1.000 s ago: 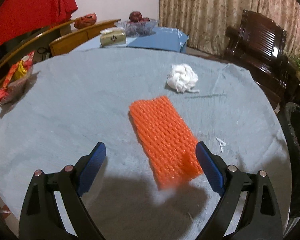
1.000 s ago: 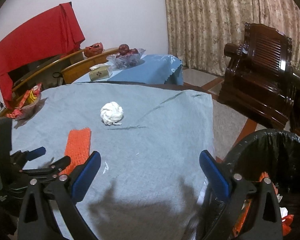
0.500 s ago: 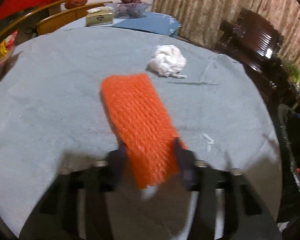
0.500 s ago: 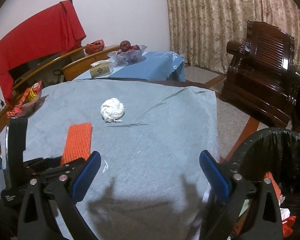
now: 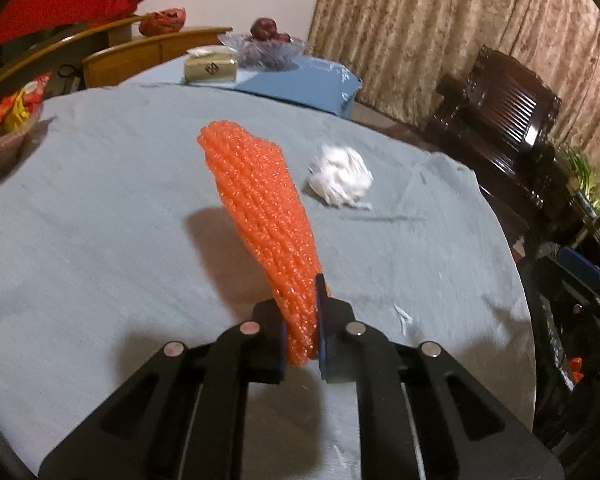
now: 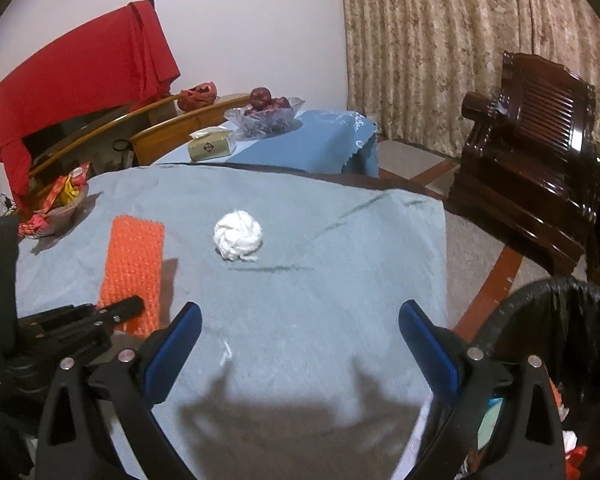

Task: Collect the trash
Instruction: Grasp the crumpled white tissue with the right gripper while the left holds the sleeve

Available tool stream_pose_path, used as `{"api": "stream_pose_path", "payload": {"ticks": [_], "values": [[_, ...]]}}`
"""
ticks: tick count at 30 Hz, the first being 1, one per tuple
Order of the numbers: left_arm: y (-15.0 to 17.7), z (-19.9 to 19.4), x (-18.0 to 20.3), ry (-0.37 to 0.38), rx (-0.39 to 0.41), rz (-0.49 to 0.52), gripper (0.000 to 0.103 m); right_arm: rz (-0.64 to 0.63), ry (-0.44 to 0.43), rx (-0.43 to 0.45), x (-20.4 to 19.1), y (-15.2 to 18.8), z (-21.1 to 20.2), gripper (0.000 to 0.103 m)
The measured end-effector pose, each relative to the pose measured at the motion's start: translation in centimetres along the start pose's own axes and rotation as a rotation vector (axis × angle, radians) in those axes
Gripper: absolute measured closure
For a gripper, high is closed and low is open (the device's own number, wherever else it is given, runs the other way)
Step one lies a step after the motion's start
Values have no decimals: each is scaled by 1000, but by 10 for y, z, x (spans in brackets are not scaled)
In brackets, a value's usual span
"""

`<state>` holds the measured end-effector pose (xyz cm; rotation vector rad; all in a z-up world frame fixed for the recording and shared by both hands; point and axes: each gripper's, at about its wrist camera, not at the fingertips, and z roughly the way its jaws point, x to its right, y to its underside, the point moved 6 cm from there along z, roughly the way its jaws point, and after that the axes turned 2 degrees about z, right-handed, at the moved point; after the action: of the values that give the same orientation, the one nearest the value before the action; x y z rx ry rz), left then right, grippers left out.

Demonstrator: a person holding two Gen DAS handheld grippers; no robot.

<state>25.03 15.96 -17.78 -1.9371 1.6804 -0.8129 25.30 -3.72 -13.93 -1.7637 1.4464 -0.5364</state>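
At centre frame, left gripper (image 5: pixel 302 328) clamped on orange net (image 5: pixel 260 216), lifted off table (image 5: pixel 80 220) for carrying to bin (image 6: pixel 560 320) at lower right; right gripper (image 6: pixel 300 344) wide open, empty, facing tissue ball (image 6: pixel 238 234).

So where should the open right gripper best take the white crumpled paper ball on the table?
Close the right gripper across the middle of the white crumpled paper ball, coming from above: it is roundish and free on every side.
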Motion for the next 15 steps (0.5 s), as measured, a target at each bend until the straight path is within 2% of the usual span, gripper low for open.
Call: {"api": "stream_pose_path", "payload": {"ticks": [9, 15], "values": [[-27, 1, -37, -67, 30, -3, 93, -39, -17, 31, -29, -39, 35, 6], [-50, 17, -64, -112, 39, -5, 93, -51, -18, 8, -46, -54, 77, 6]]}}
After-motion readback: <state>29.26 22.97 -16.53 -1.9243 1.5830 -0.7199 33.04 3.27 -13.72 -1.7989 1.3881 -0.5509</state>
